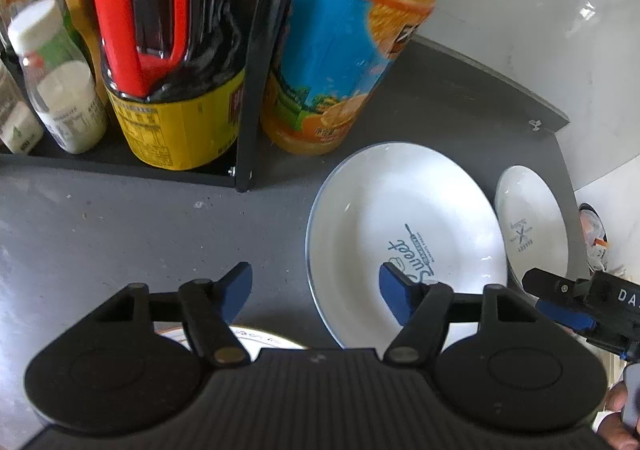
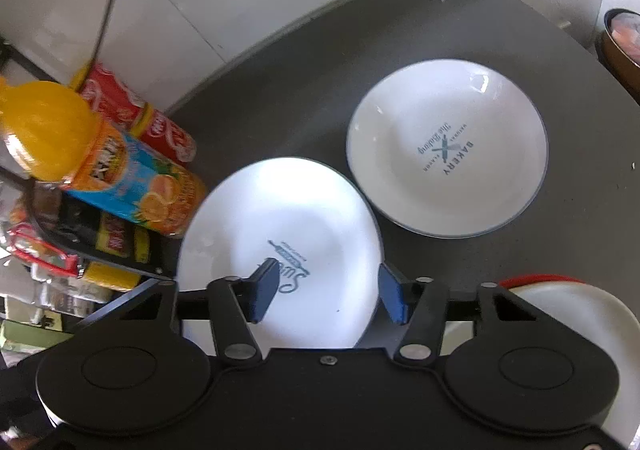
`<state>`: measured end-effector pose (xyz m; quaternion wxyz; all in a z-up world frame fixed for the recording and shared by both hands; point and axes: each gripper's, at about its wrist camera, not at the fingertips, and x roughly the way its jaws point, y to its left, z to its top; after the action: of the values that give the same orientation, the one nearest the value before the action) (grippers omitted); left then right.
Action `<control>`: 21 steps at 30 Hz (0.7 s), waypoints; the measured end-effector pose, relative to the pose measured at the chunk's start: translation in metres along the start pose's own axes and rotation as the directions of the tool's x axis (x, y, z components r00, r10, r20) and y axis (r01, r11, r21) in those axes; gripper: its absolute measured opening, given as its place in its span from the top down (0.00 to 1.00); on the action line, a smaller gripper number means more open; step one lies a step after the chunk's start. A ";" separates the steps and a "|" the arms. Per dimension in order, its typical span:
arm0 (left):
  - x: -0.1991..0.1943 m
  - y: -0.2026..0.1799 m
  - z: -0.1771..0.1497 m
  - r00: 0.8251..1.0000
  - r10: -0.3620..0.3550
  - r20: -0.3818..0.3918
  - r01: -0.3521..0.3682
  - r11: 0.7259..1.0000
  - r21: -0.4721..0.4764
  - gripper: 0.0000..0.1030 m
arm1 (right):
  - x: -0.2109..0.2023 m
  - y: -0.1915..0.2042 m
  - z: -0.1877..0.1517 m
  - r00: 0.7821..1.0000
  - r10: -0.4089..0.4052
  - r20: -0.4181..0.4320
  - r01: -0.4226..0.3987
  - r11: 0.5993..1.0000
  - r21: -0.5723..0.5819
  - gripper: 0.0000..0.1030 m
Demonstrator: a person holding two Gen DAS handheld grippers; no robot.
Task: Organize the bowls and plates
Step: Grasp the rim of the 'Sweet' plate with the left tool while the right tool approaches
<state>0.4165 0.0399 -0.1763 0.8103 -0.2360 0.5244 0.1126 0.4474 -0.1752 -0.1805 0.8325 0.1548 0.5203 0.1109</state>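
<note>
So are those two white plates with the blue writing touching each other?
Apart. The right wrist view shows a thin strip of dark table between the Sweet plate and the Bakery plate.

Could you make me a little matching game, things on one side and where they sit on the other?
Things:
1. Sweet plate
2. Bakery plate
3. orange juice bottle
4. dark sauce jug

Places:
a. inside the black rack
b. on the counter just outside the rack
c. under the right gripper, whose fingers are open
d. farthest from the rack

Pairs: 1-c, 2-d, 3-b, 4-a
</note>
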 end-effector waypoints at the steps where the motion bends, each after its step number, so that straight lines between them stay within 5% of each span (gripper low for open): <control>1: 0.003 0.001 0.000 1.000 0.001 0.000 -0.001 1.000 -0.008 0.36 | 0.003 -0.001 0.002 1.000 -0.004 -0.009 0.004 1.000 0.001 0.50; 21: 0.048 0.017 -0.001 0.999 -0.007 -0.032 0.002 0.988 -0.155 0.71 | 0.065 0.000 0.019 0.980 -0.098 -0.174 0.092 0.995 -0.046 0.64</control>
<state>0.4290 0.0514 -0.2240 0.7814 -0.3012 0.5264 0.1471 0.4928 -0.1555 -0.2269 0.7904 0.1039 0.5964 0.0940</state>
